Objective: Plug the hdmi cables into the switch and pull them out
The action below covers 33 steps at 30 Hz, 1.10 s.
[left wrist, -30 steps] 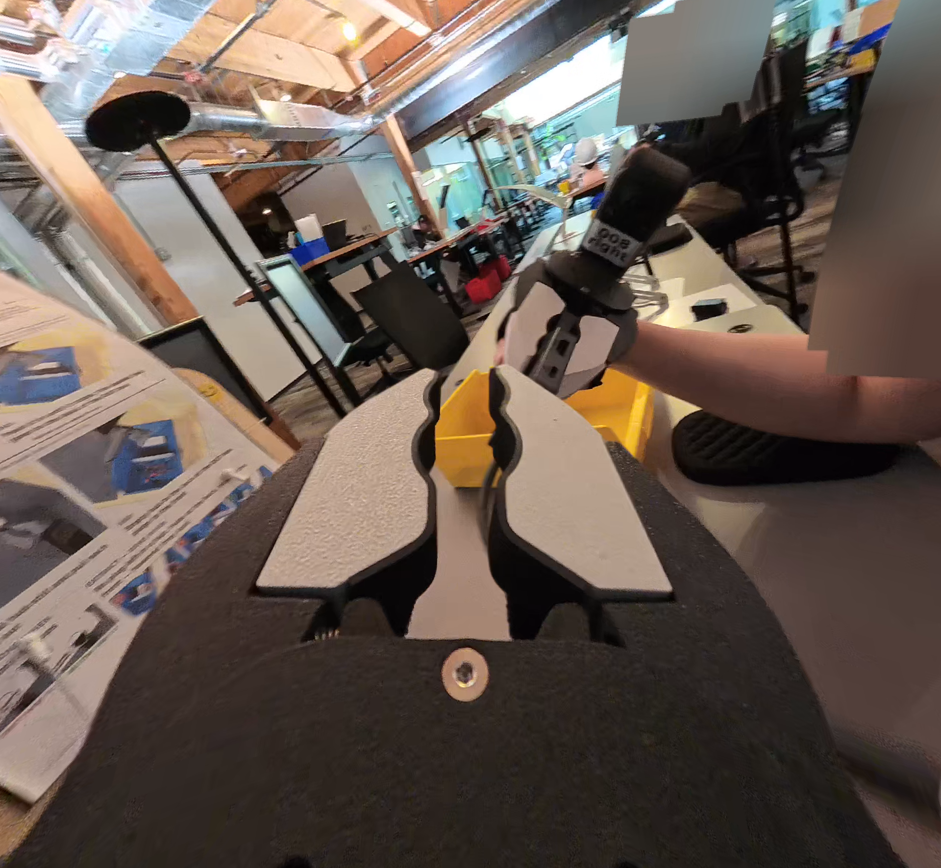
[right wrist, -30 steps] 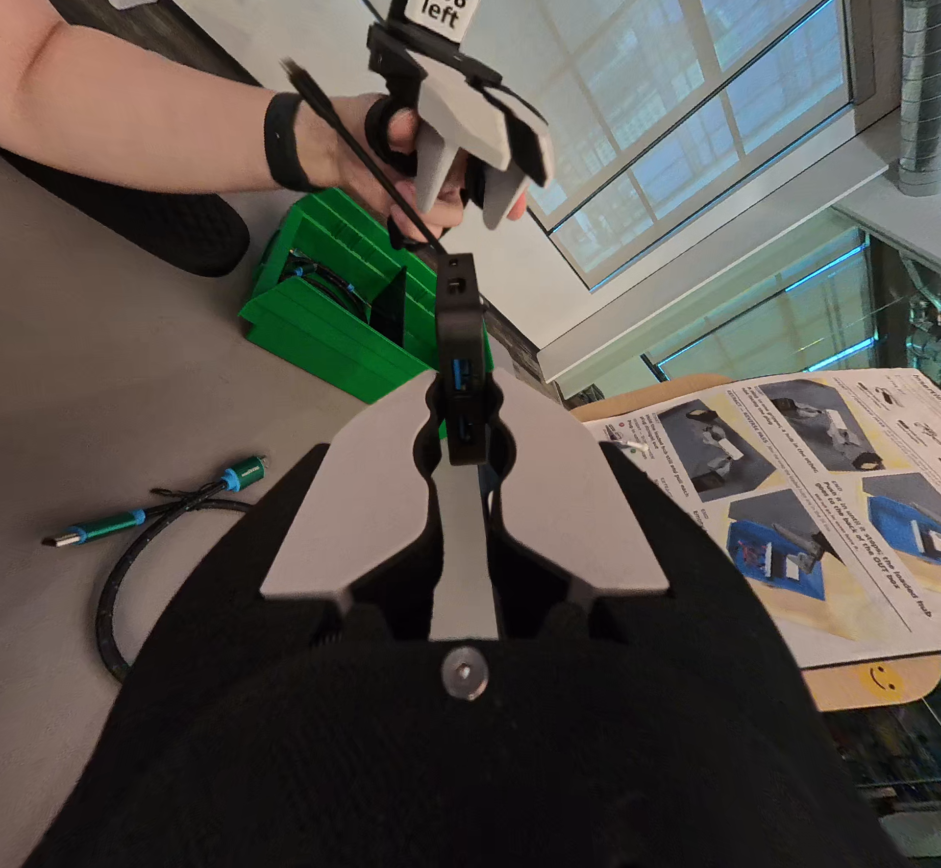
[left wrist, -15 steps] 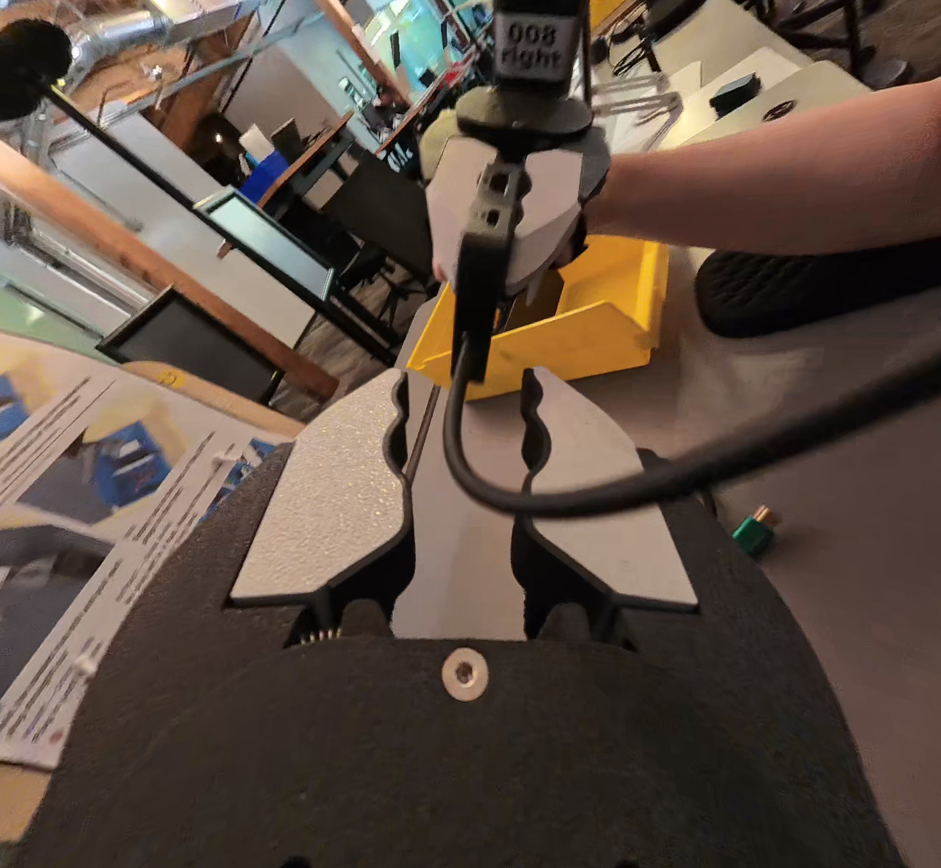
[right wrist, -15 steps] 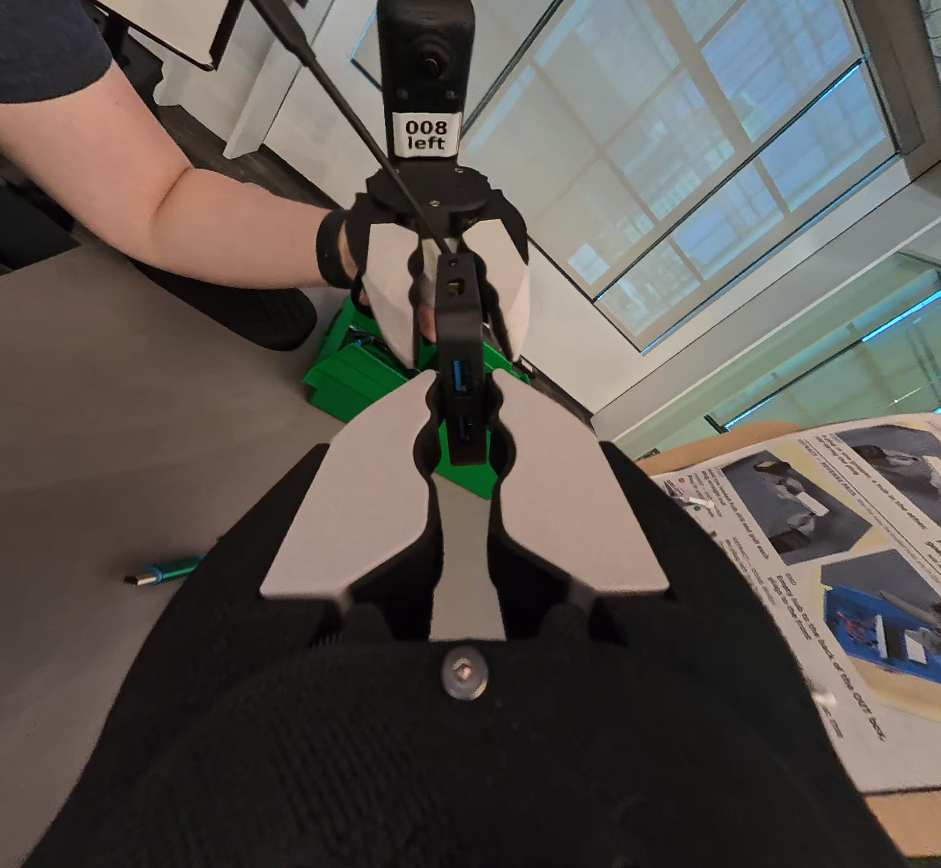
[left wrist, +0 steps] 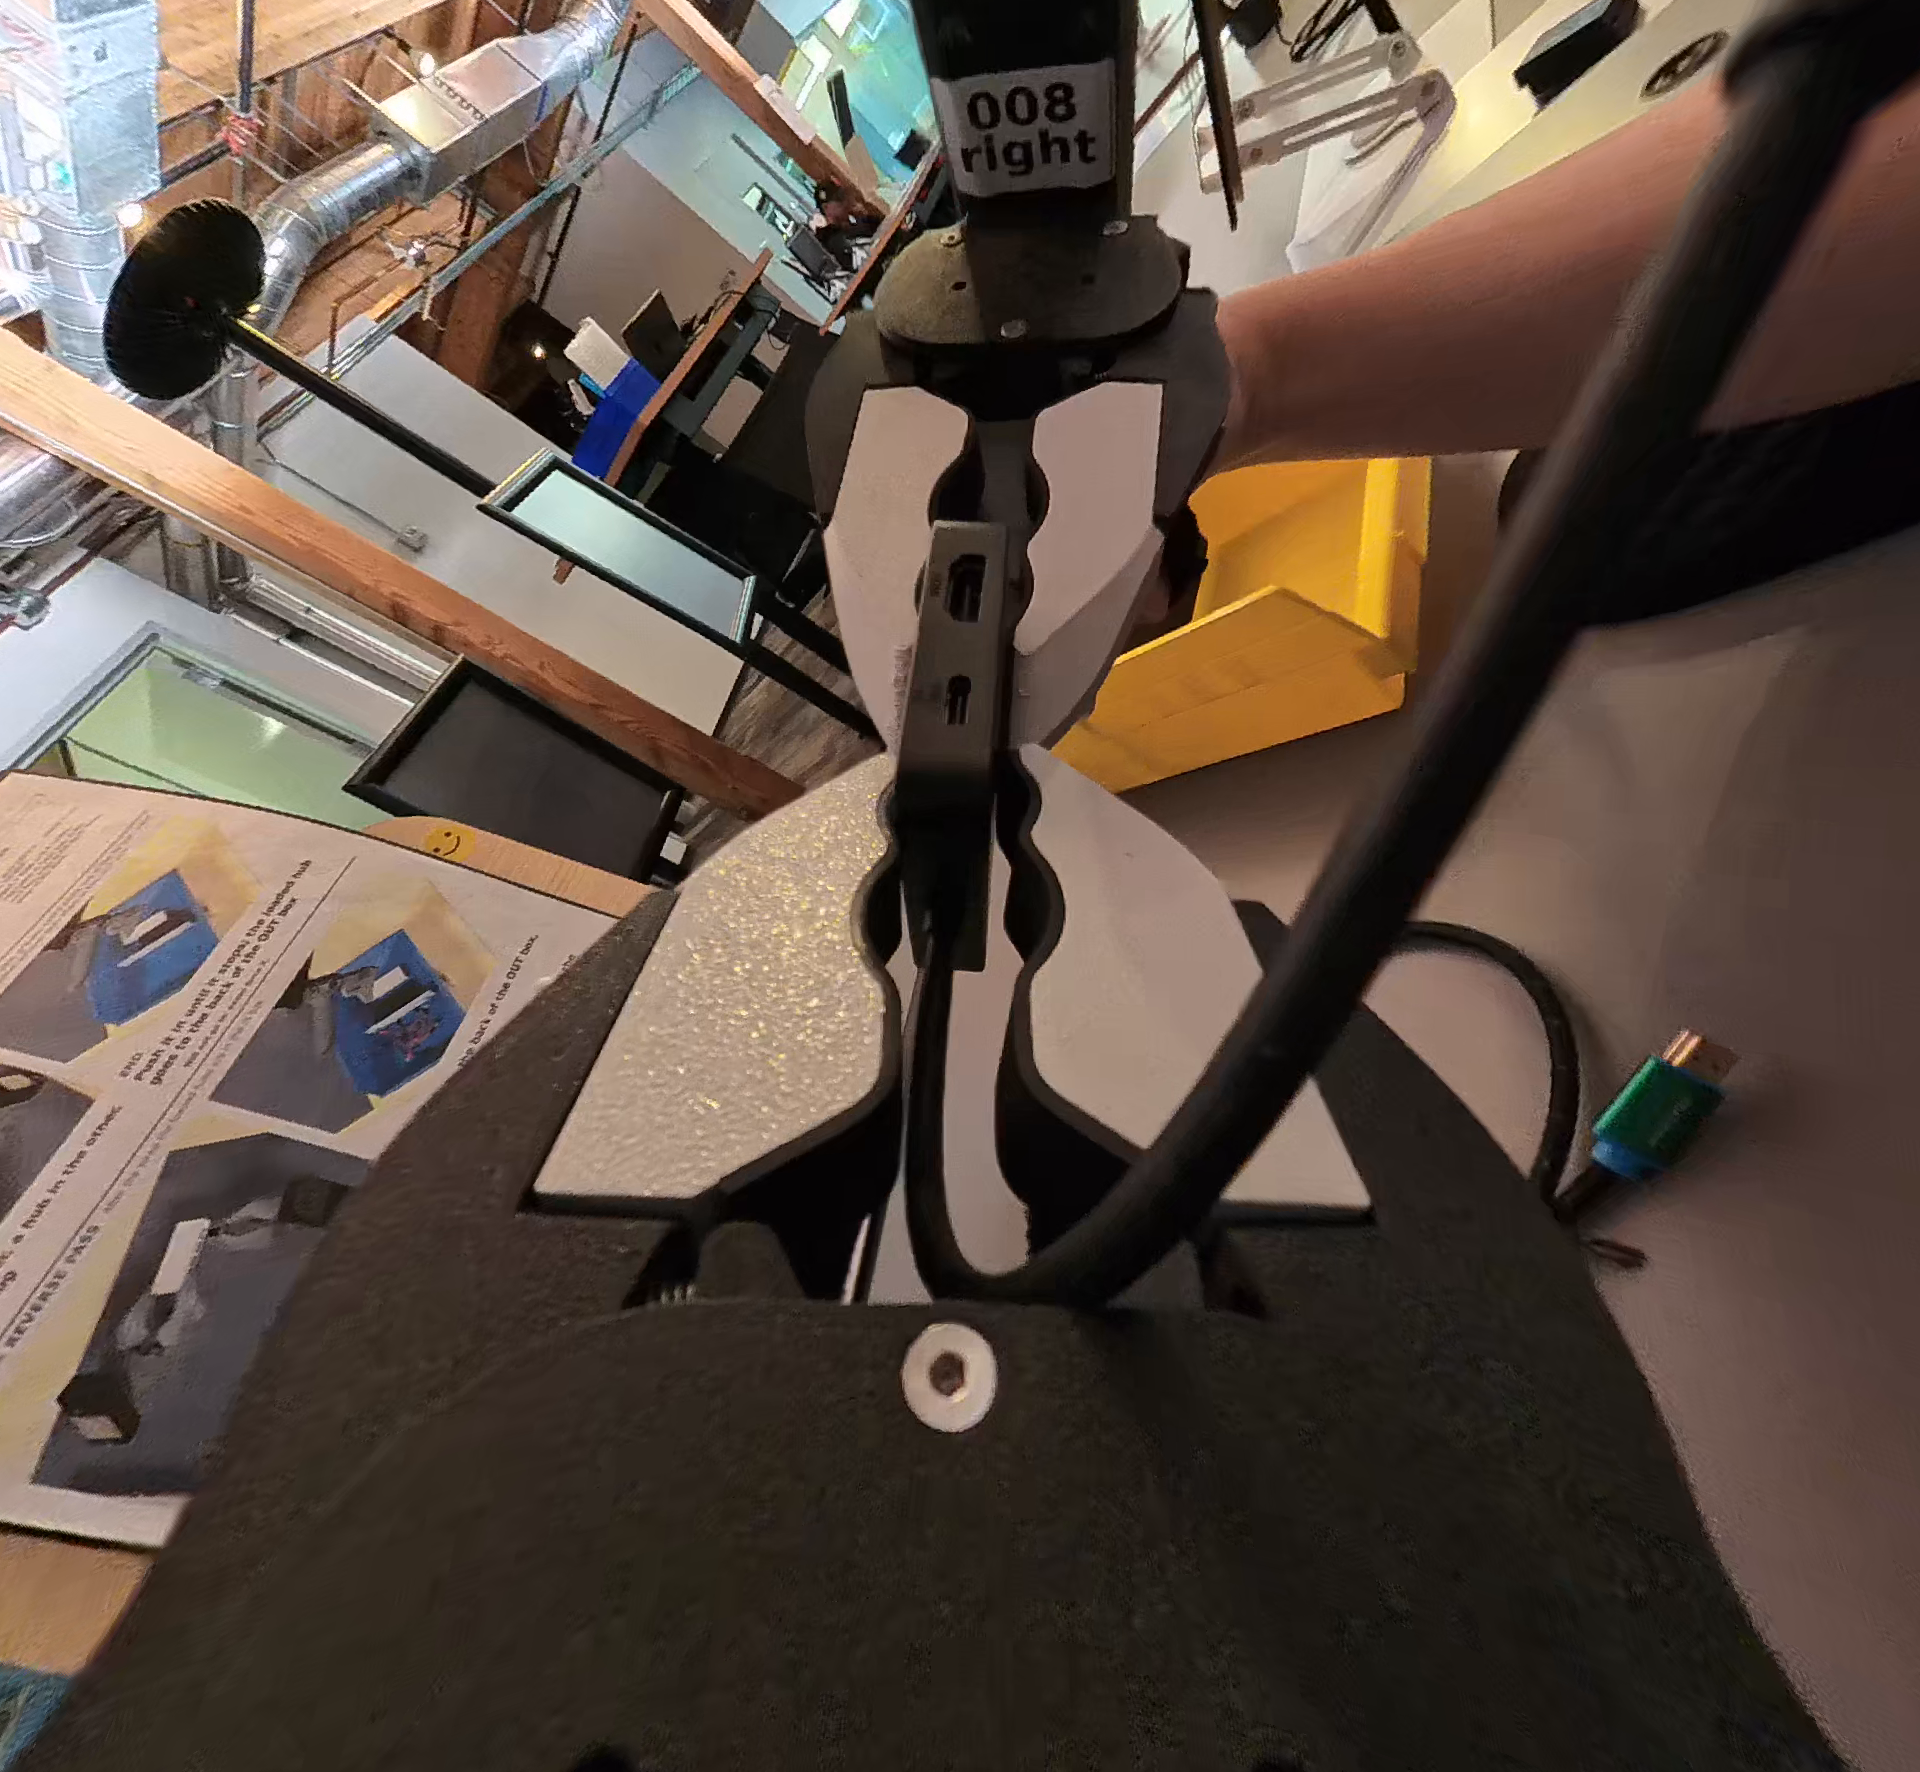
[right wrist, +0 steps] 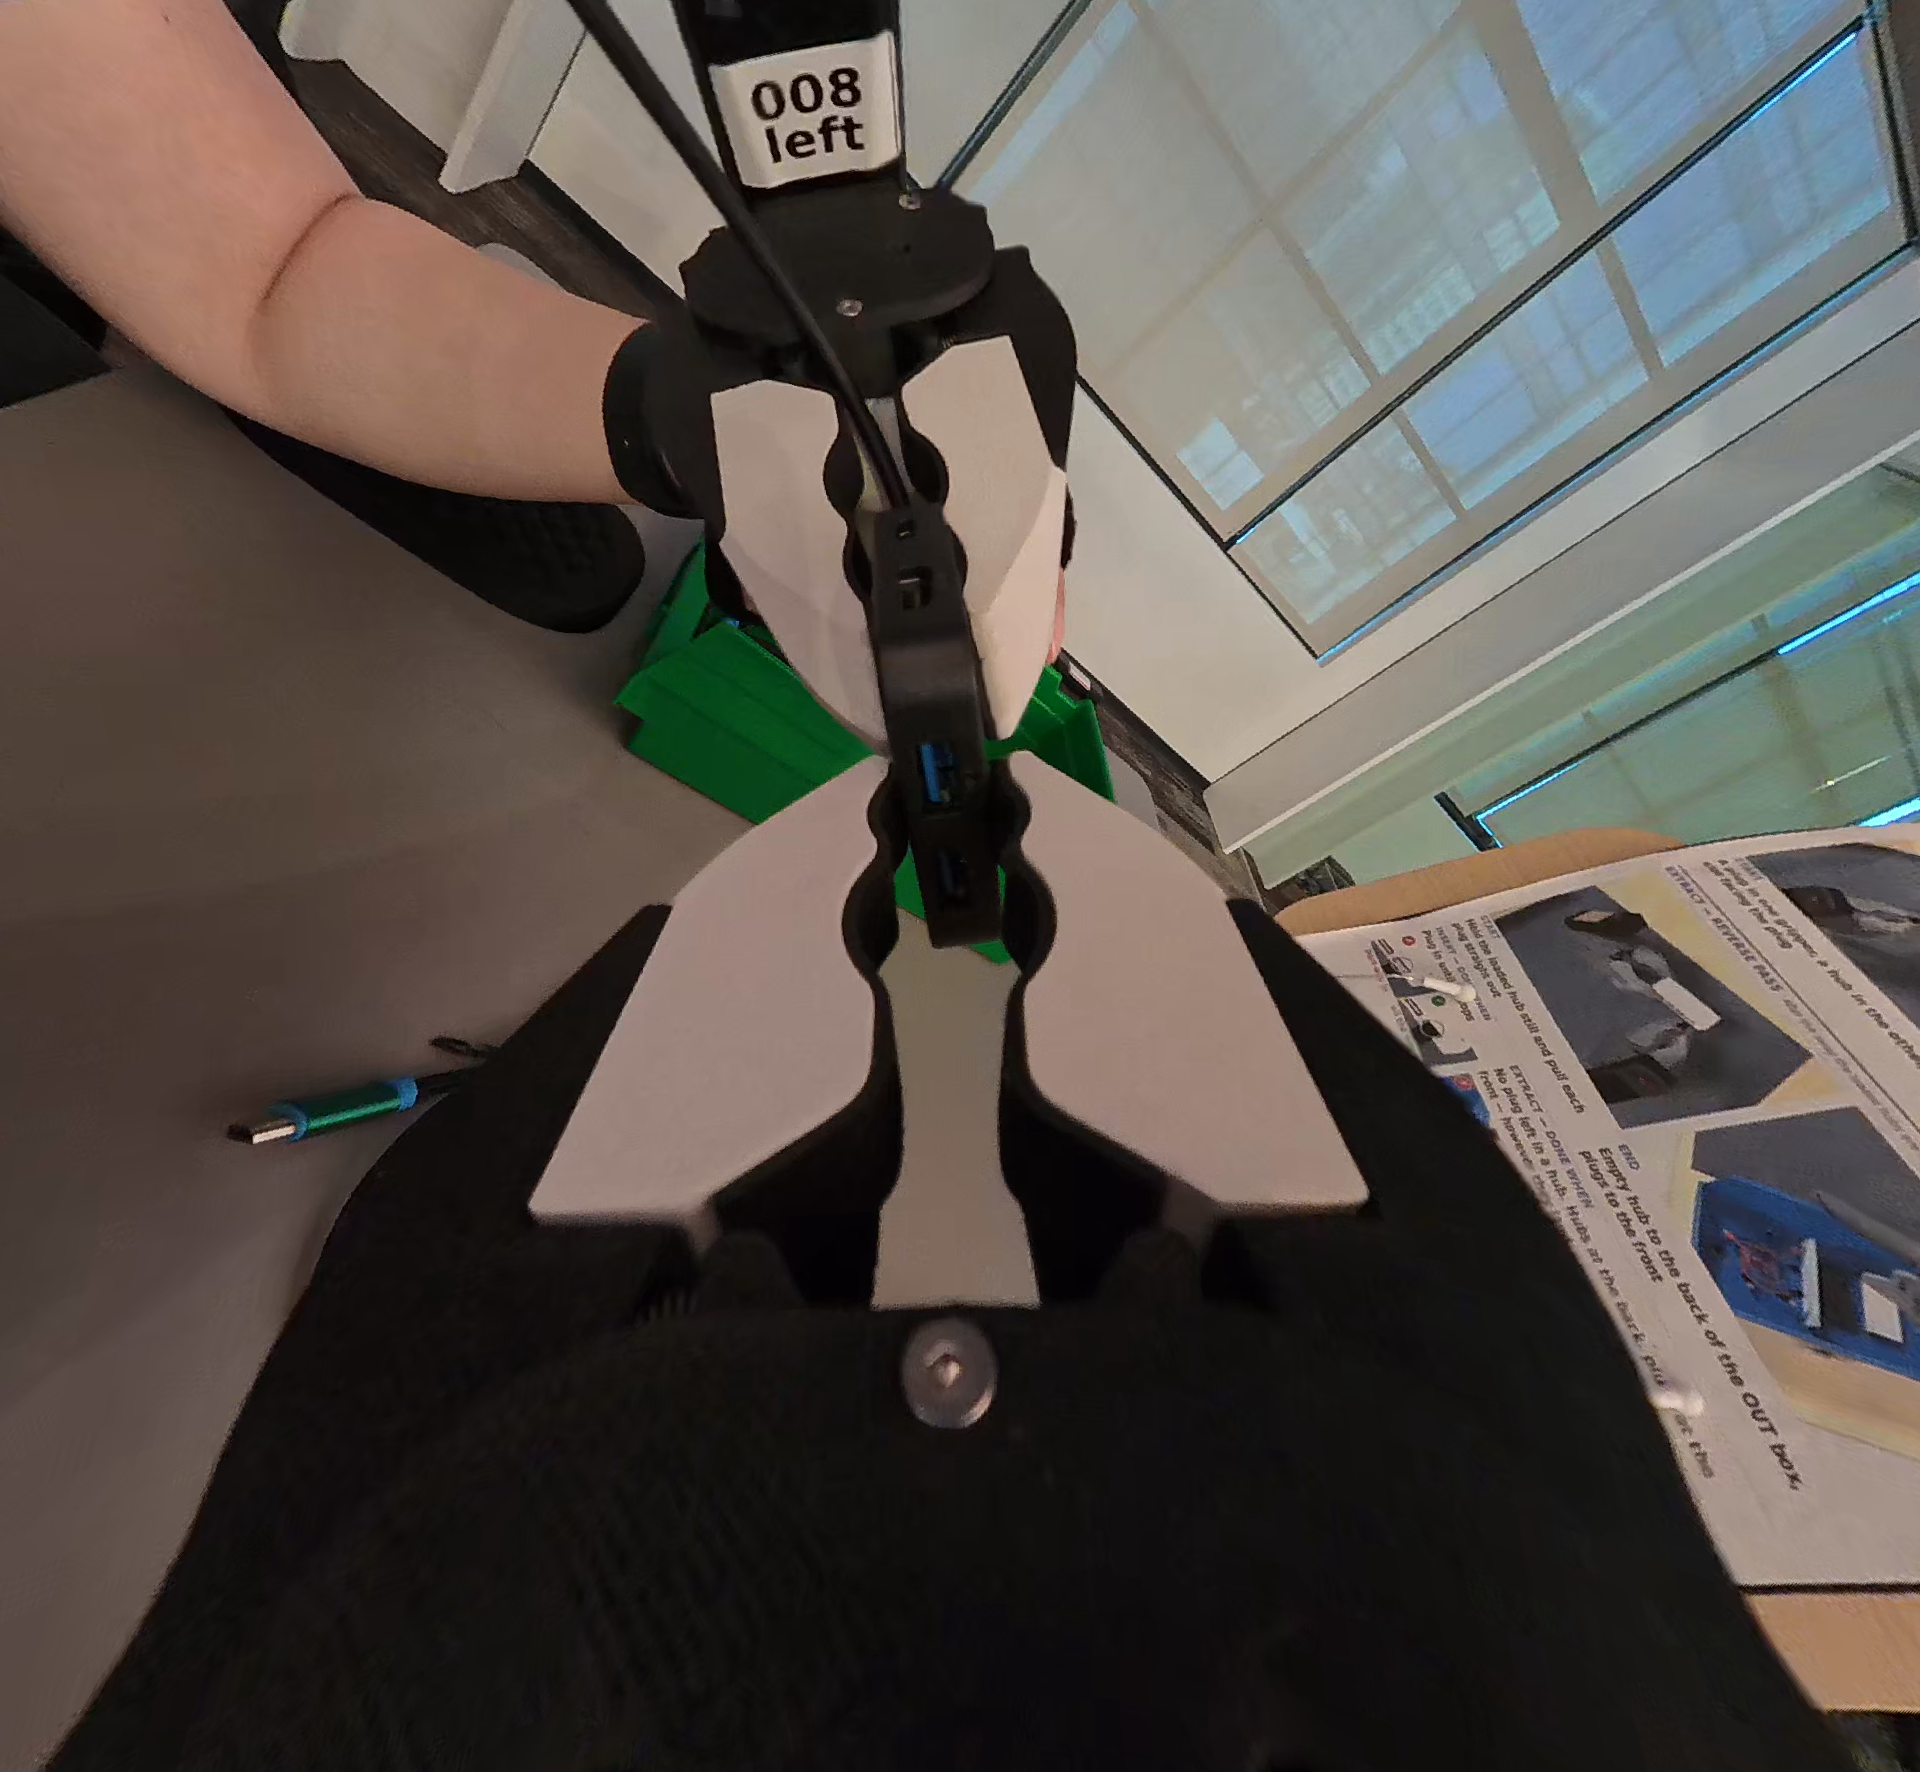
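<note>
Switch (right wrist: 935, 766) now sits between both grippers' jaws.

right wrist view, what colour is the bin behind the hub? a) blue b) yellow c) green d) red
c: in the right wrist view the bin showing behind the hub is green; the yellow bin shows only in the left wrist view.

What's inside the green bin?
Cannot tell. In the right wrist view the green bin sits behind the two claws and the switch, which cover its opening. Only its outer walls show; the contents are hidden.
</note>
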Motion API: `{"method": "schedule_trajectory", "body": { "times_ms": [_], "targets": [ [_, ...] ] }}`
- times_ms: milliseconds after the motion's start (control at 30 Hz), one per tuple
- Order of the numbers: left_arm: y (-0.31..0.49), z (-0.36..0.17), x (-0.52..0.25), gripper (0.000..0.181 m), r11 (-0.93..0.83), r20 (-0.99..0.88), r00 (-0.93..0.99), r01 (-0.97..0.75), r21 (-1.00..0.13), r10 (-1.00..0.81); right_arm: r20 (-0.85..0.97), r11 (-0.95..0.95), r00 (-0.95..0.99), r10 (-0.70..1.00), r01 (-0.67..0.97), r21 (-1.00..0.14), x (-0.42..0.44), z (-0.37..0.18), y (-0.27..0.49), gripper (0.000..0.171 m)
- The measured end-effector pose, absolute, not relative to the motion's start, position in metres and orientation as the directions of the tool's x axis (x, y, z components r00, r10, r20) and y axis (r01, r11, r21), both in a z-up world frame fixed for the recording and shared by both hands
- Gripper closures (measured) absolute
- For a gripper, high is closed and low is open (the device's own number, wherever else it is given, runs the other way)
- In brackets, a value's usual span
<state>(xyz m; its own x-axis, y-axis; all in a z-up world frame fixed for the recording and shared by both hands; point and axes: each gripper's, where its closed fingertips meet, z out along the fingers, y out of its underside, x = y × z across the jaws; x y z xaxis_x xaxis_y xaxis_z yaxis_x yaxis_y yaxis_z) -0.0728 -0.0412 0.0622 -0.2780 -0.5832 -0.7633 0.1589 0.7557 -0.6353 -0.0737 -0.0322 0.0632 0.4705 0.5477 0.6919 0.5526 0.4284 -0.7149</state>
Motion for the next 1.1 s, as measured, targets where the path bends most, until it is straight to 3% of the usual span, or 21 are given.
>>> {"method": "schedule_trajectory", "body": {
  "times_ms": [233, 500, 1100],
  "targets": [
    [-0.026, 0.057, -0.069, 0.167, 0.815, -0.804, -0.244, 0.081, -0.574, -0.542, 0.699, 0.379, 0.531, 0.479, 0.593, -0.71, -0.061, 0.063, -0.017, 0.145],
    [0.004, 0.062, -0.073, 0.168, 0.855, -0.844, -0.168, 0.009, -0.518, -0.51, 0.725, 0.327, 0.546, 0.42, 0.655, -0.682, -0.043, 0.063, -0.014, 0.145],
    [0.044, 0.048, -0.064, 0.167, 0.856, -0.855, -0.115, -0.19, -0.481, -0.506, 0.747, 0.241, 0.47, 0.47, 0.745, -0.622, -0.054, 0.052, -0.018, 0.145]
  ]
}}
